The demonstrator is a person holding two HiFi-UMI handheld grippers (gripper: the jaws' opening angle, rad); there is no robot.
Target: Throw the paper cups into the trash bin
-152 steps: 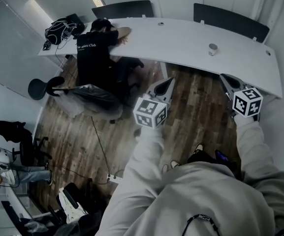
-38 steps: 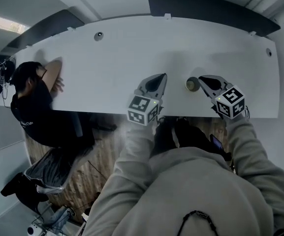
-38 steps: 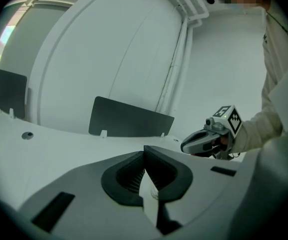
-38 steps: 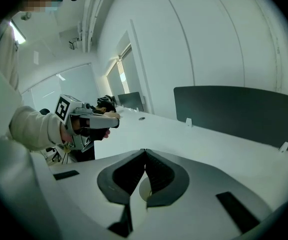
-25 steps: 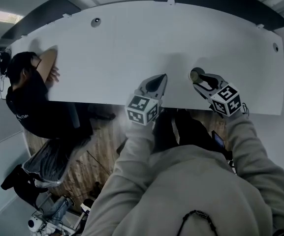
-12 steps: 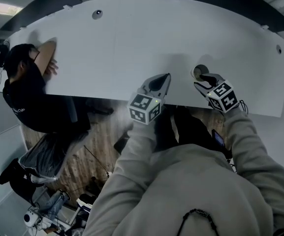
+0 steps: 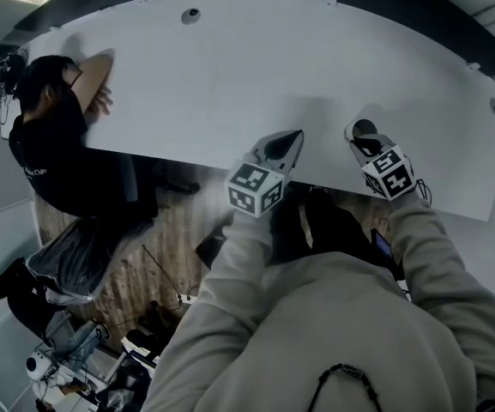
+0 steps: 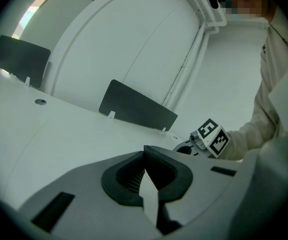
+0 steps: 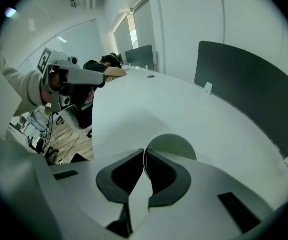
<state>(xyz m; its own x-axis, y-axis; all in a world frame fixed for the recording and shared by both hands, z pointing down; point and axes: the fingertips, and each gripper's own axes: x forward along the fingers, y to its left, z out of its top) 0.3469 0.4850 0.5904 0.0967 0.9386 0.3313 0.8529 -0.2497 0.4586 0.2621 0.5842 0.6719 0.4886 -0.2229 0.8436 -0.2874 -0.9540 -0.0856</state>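
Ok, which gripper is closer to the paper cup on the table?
Right. The right gripper is at the paper cup, jaws closing on its near rim. The left gripper hovers apart, to the cup's left, shut and empty.

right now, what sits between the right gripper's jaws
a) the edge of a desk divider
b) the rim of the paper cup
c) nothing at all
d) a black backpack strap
b: in the right gripper view the right gripper is closing its jaws with the rim wall of the paper cup between them, and the cup stands upright on the white table.
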